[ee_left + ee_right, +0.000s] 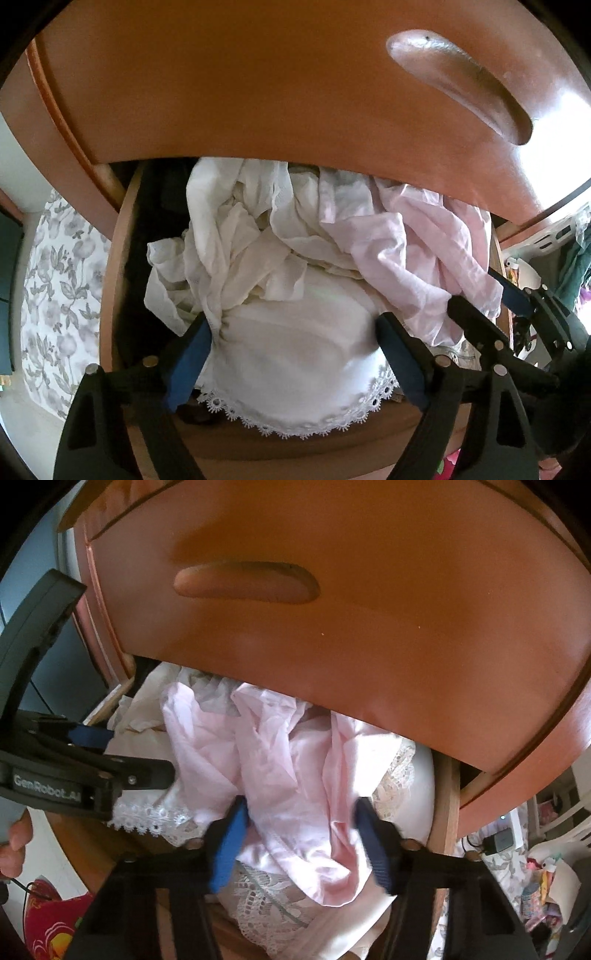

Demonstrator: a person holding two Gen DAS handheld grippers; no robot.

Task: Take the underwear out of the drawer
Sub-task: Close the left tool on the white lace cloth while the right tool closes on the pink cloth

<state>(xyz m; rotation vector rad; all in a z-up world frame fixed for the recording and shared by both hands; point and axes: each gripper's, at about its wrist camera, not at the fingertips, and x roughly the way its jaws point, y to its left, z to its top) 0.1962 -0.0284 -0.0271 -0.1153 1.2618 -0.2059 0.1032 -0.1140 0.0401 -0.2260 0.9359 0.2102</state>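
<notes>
Black left hand-held gripper [110,753], white "GenRobot.AI" lettering [46,791]

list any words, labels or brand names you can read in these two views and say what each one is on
"GenRobot.AI": white lettering on the black body of the left gripper, seen at the left edge of the right wrist view.
No other text reads. The small items at the right edge of that view, including a grey charger, are too small and blurred. The red patterned item at bottom left shows shapes, not legible words. The left wrist view holds no readable text.
</notes>
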